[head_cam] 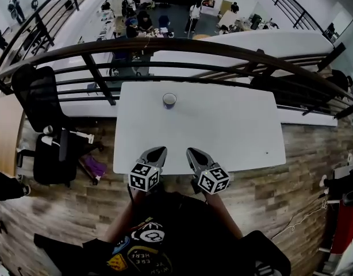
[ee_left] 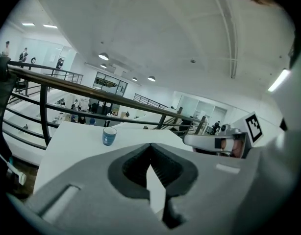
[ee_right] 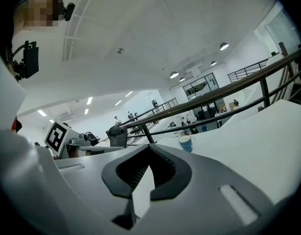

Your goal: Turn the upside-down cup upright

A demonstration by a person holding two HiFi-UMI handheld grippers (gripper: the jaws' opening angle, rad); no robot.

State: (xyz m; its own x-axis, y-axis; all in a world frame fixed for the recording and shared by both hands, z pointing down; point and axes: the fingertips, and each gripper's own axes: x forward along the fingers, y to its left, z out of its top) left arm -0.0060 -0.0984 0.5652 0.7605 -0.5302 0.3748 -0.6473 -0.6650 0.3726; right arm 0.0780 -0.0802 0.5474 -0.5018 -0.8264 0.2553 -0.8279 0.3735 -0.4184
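Small blue cup with a white inside (head_cam: 169,100) is already sitting upright, mouth up, on the white rectangular table (head_cam: 234,134). It's out at the far edge, roughly mid-width and a touch left of centre, with the dark curved metal railing (head_cam: 165,48) running just beyond it. Nothing is touching it, and both grippers are well apart from it, back over the near edge of the table close to the person's black printed shirt (head_cam: 165,229). The grey left gripper (head_cam: 161,150) has its jaws pressed together with nothing between them; its own view shows the dark ribbed pads meeting at the tip and only bare tabletop past them. Same story for the grey right gripper (head_cam: 191,150): jaws closed tip to tip, empty (the little gap further back is just the shape of the pads, not an opening). The two sit side by side, near each other but not touching, both aimed across the table toward the far side, each with its black-and-white marker cube at the near end. From the left gripper view the cup shows up left of the jaw line; from the right gripper view it's right of it. Off to the left on the wood-plank floor (head_cam: 280,194) there's a black office chair (head_cam: 38,96).
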